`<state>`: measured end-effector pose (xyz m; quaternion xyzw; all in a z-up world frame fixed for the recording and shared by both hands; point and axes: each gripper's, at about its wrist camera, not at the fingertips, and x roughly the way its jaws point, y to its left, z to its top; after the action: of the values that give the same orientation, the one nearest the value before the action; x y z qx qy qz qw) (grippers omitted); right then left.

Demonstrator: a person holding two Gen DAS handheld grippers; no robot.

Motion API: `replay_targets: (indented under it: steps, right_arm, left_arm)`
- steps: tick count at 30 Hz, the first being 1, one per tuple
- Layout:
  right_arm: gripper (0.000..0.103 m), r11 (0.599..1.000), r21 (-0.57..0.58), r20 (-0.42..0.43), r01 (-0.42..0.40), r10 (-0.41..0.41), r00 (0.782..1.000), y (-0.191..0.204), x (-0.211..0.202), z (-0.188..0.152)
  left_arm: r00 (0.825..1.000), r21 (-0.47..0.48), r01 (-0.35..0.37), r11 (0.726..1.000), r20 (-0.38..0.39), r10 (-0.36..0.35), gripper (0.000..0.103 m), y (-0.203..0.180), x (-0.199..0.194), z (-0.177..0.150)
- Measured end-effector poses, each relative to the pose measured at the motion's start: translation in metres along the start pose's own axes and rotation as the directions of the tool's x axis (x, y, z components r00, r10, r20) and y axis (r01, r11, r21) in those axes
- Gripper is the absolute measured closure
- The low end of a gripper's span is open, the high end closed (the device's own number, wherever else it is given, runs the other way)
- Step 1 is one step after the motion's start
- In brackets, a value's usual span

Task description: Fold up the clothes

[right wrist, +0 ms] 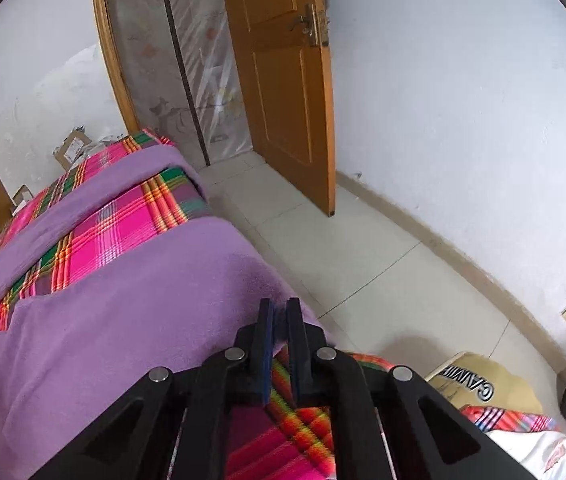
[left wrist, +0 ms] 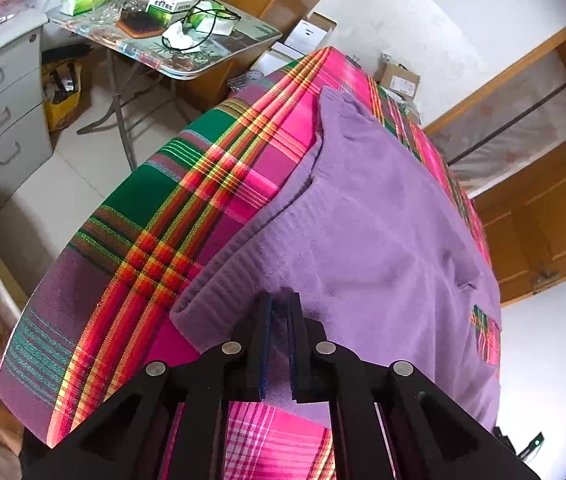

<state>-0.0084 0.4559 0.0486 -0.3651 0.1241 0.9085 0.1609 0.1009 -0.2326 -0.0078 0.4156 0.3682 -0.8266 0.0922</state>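
- My left gripper [left wrist: 279,300] sits at the lower middle of the left wrist view, jaws drawn narrow on the ribbed hem of the purple sweater [left wrist: 383,232]; purple cloth shows in the slit between the pads.
- My right gripper [right wrist: 279,304] sits at the lower middle of the right wrist view, jaws pinched narrow at the sweater's near edge, at the bed's right side. Whether cloth is actually caught there I cannot tell.
- The sweater lies flat on the plaid bedsheet [left wrist: 155,216], running up and away from both jaws toward the top of each frame, one sleeve [right wrist: 83,196] stretched across the upper left.
- So the long axis points straight ahead of me. Both hands stand at the near end, neither clearly nearer; I judge the fold must carry this edge forward.
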Motion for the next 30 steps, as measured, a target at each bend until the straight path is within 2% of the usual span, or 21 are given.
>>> replay_targets:
  steps: [2,5,17,20,21,24,27,30]
  right_arm:
    - [0.097,1.0,0.006,0.016,0.02,-0.02,1.0,-0.006,-0.004,0.002]
    - [0.097,1.0,0.023,-0.011,0.003,-0.002,1.0,-0.011,-0.003,0.002]
    - [0.092,1.0,-0.012,-0.026,0.021,-0.021,0.999,0.006,-0.007,-0.003]
    - [0.078,0.999,-0.015,-0.004,0.041,-0.041,0.999,0.009,-0.013,-0.001]
    - [0.071,0.998,-0.024,0.015,0.05,-0.049,0.999,0.013,-0.019,0.0]
    - [0.068,0.996,-0.065,0.072,0.068,-0.063,0.995,0.026,-0.032,0.003]
    - [0.068,0.995,-0.102,0.109,0.016,-0.005,0.994,0.044,-0.046,0.009]
    - [0.068,0.987,-0.153,0.12,-0.051,0.07,0.99,0.072,-0.053,0.015]
  left_arm:
    - [1.0,0.002,-0.009,1.0,0.014,0.009,0.1,0.0,-0.001,0.0]
    - [0.999,0.0,-0.016,1.0,0.031,0.016,0.102,0.001,-0.002,-0.001]
    - [0.994,-0.049,-0.043,0.998,0.102,0.048,0.103,0.013,-0.019,0.006]
    - [0.996,-0.074,-0.023,0.997,0.086,0.03,0.102,0.017,-0.02,0.006]
    - [0.997,-0.088,-0.012,0.996,0.074,0.019,0.097,0.019,-0.019,0.006]
    - [0.999,-0.109,0.009,0.994,0.053,-0.003,0.093,0.023,-0.02,0.005]
    - [0.998,-0.105,-0.021,0.994,0.063,0.028,0.086,0.021,-0.026,0.003]
    - [0.997,-0.106,-0.033,0.994,0.061,0.04,0.086,0.02,-0.026,0.003]
